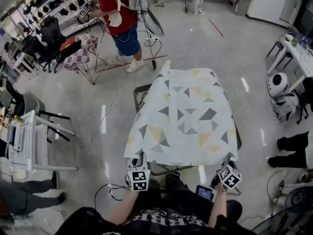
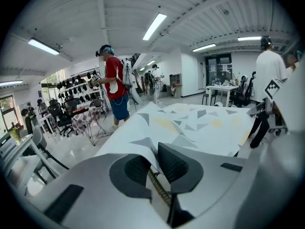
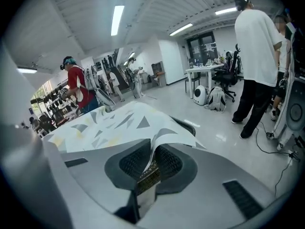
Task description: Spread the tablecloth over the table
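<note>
Looking out over a glossy grey floor catching streaks of glare, taking in ceiling strip lights glowing overhead, racks of dark gear lining the far left, a small table draped in checked cloth standing beside them, a white desk sitting far right.

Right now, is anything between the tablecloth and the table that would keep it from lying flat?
Nothing visible does. The tablecloth drapes over the table with no lumps under it; the left gripper and right gripper pinch its near corners.
</note>
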`<state>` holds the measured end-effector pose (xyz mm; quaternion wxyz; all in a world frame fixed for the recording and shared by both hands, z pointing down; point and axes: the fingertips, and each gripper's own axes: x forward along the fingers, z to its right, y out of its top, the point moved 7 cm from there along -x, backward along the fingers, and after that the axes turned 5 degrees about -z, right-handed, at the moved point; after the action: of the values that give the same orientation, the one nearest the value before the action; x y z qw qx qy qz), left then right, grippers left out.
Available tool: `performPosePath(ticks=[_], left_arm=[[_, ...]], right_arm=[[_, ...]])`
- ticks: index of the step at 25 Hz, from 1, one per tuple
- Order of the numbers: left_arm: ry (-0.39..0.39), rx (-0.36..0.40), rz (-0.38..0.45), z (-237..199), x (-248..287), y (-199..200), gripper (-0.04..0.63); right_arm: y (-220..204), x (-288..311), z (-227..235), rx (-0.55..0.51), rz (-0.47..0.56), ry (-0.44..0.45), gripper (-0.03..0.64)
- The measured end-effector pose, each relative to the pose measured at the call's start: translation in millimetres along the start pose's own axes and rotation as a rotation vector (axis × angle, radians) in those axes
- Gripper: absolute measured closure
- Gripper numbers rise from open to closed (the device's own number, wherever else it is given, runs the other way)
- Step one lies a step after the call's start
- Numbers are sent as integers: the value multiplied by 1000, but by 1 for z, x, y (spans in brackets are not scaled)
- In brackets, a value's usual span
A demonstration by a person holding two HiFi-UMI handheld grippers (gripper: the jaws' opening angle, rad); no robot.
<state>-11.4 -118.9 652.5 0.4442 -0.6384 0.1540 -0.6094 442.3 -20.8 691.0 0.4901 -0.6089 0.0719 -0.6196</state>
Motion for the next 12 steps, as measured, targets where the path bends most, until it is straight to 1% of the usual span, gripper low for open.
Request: performPosePath(ticks=[2, 4, 5, 6, 8, 9, 10, 12], left_arm=[[-2, 29, -31, 3, 2, -12, 541], [-23, 86, -64, 8, 4, -20, 541], [-45, 115, -81, 11, 5, -23, 541], [-74, 126, -98, 13, 6, -26, 541], [-140, 109, -122, 12, 6, -31, 541], [-169, 112, -129, 8, 6, -32, 541], [-197, 133, -136, 4, 6, -34, 541], [-243, 195, -158, -2, 10, -39, 540]], right_arm=[[-11, 0, -2, -19, -23, 7, 571], [-14, -2, -8, -59, -32, 3, 571], [-13, -5, -12, -88, -29, -4, 572], [-10, -8, -16, -120, -24, -16, 575], [-2, -15, -25, -170, -12, -50, 578], [0, -17, -31, -180, -10, -71, 580], [0, -19, -35, -178, -12, -92, 580], [0, -19, -40, -151, -26, -129, 580]])
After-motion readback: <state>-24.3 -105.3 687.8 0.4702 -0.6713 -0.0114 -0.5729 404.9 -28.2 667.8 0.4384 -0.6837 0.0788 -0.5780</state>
